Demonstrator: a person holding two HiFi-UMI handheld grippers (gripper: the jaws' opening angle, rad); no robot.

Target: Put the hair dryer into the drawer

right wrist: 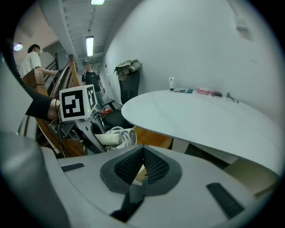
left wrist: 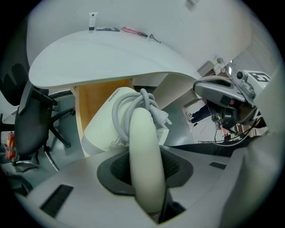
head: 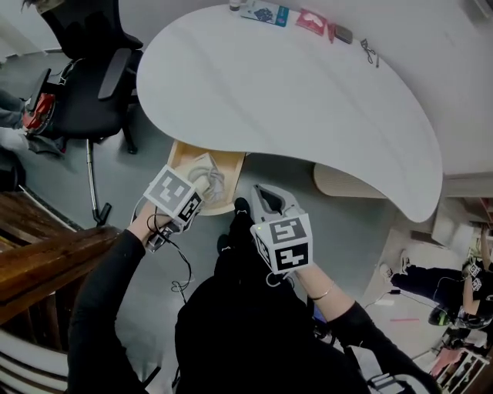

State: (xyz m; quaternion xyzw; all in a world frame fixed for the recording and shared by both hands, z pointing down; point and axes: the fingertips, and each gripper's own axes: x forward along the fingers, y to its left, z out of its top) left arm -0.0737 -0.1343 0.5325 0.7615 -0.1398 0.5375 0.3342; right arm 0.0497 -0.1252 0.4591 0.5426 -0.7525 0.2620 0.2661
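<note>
A white hair dryer with its cord coiled round it hangs over the open wooden drawer under the white table. My left gripper is shut on its handle. In the left gripper view the handle runs up between the jaws, and the barrel and cord sit above the drawer. My right gripper is just right of the drawer, shut and holding nothing. In the right gripper view its pads meet, and the hair dryer and drawer lie beyond.
A black office chair stands left of the drawer. Small items lie along the table's far edge. A wooden stair rail is at the lower left. Two people stand by the stairs. A thin cable dangles below my left hand.
</note>
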